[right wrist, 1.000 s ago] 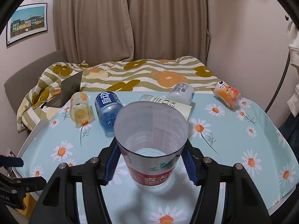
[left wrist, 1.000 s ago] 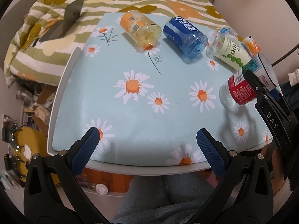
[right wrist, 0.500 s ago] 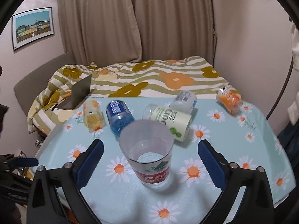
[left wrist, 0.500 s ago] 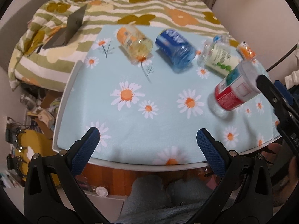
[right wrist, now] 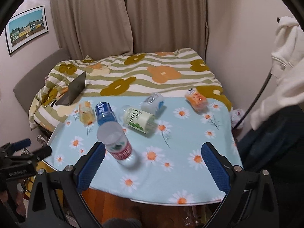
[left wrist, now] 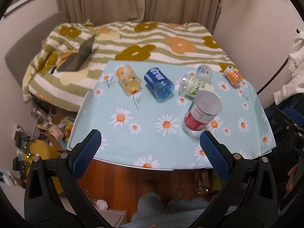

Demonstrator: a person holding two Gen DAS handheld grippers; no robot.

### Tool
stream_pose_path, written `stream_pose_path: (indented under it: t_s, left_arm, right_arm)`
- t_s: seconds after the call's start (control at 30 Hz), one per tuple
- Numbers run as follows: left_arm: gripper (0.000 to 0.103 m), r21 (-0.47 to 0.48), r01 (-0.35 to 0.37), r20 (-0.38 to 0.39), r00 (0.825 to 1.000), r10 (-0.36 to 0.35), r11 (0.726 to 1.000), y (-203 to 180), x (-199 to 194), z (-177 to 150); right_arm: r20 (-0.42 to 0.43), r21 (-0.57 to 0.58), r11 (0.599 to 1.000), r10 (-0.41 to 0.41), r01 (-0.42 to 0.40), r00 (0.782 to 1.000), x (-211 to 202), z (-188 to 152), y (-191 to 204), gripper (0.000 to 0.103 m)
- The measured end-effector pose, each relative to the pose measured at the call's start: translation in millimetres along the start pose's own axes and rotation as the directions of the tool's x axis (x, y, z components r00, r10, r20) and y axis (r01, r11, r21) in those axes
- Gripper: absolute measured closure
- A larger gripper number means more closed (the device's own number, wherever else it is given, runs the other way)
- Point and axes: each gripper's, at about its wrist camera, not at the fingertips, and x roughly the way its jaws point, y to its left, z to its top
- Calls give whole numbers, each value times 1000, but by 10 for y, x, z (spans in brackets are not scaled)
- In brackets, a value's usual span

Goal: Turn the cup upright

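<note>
Since the red-labelled cup [right wrist: 116, 144] stands mouth-up near the table's [left wrist: 121, 146] front edge, touched by nothing, the flip appears done. Both the left gripper [left wrist: 150, 148] and right gripper [right wrist: 152, 163] are held wide apart and empty; they are best drawn straight back, clear of the rim. One upright cup and five lying containers are counted.
</note>
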Motion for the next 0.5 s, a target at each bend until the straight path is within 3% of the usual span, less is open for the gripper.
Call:
stream_pose_path:
  t_s: [0.5]
  left_arm:
    - [0, 32, -23, 69, 997, 20, 999, -218, -267, -82]
  right_arm:
    - [-38, 23, 999, -24, 25, 999, -130, -125, -212, 2]
